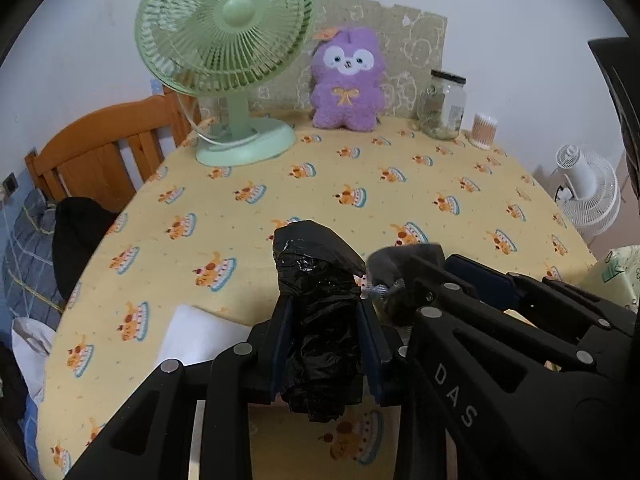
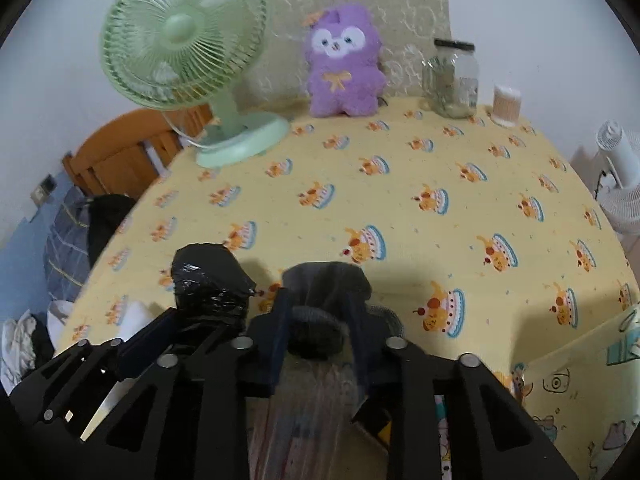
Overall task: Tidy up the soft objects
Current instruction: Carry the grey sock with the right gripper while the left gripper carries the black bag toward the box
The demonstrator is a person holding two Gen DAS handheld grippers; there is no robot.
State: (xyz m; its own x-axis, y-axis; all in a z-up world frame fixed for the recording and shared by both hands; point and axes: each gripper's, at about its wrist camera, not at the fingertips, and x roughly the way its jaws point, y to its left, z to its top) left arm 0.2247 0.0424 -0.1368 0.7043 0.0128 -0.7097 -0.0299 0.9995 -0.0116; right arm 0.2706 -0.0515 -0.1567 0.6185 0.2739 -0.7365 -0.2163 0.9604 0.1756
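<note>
My left gripper [image 1: 325,312] is shut on a crumpled black plastic bag [image 1: 320,304] and holds it above the near part of the table; the bag also shows in the right wrist view [image 2: 210,284]. My right gripper [image 2: 320,300] is shut on a rolled dark grey sock [image 2: 324,304], just right of the left one; the sock shows in the left wrist view [image 1: 404,264]. A purple plush toy [image 1: 347,80] sits upright at the back of the table, also in the right wrist view [image 2: 344,64].
The table carries a yellow cloth [image 1: 320,184] with a cake print. A green desk fan [image 1: 224,48] stands back left. A glass jar [image 1: 442,104] and a cotton swab tub [image 1: 485,130] stand back right. A white sheet [image 1: 200,336] lies near left. A patterned box [image 2: 580,392] is near right.
</note>
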